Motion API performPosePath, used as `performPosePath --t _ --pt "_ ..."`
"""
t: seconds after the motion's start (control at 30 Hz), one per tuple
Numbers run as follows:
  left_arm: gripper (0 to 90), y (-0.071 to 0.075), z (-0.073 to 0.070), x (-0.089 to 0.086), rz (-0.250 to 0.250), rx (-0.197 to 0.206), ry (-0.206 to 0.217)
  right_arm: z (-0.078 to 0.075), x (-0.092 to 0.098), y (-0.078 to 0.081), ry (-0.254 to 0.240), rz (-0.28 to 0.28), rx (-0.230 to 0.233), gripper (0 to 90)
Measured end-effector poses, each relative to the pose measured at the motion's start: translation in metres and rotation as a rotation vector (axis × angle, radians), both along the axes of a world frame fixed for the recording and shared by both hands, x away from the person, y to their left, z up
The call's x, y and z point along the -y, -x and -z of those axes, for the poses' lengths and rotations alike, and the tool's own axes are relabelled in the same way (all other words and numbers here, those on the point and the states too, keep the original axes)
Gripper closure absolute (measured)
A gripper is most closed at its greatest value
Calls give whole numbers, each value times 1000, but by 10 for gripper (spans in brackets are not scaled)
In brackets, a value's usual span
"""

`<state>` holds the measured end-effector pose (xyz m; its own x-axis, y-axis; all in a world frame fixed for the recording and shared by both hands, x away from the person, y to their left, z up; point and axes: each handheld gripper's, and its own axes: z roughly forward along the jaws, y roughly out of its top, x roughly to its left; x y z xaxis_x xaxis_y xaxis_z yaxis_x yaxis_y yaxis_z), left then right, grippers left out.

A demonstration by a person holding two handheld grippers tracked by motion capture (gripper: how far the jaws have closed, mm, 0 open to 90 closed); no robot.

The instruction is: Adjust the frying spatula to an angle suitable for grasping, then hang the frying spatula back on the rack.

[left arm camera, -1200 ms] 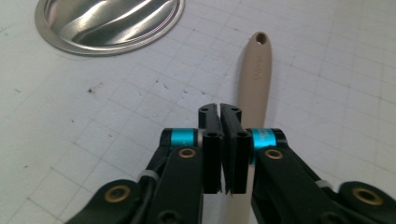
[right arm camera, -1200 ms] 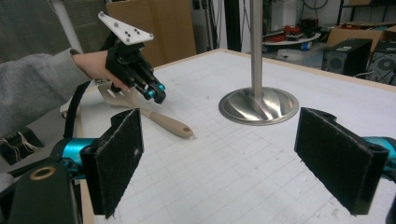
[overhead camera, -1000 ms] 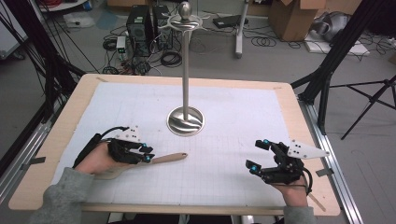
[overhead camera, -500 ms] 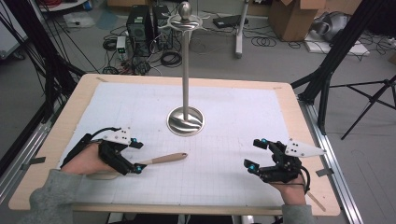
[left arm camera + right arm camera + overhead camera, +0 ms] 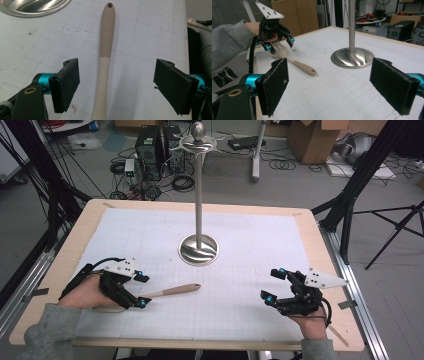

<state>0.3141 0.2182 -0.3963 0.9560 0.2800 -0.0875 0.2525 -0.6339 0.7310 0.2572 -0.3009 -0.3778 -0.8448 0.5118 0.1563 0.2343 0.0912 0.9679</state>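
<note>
Spatula (image 5: pixel 167 291) lies flat near the surface's front-left corner, handle pointing toward the stand (image 5: pixel 199 247), slotted head under my left gripper (image 5: pixel 140 290). That gripper's jaws have just been opening; they straddle the handle, pads clear of it. Right gripper (image 5: pixel 273 283) rests wide open and empty near the front-right corner. I judge the pickup not yet made; any hanging remains.

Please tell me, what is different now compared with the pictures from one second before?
The left gripper has let go of the spatula: its jaws have just been opening and now stand wide on both sides of the handle, without touching it. The left hand drew back slightly. The spatula lies flat on the table in the same place. The right gripper and the metal stand stayed as they were.
</note>
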Motion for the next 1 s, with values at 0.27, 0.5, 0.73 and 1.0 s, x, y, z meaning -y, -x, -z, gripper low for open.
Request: performPosePath --t 0.27,0.5,0.73,1.0 --pt "213 -1 7 -3 -23 -10 1 0 1 0 -3 1 -5 142" --pt "226 0 6 -6 -17 14 0 1 1 0 -7 -2 -5 142" --pt "237 -2 9 -4 -18 6 -45 1 -1 0 1 -6 -7 142" --pt "270 -4 15 1 -7 -1 -79 0 0 0 -1 -6 -1 142"
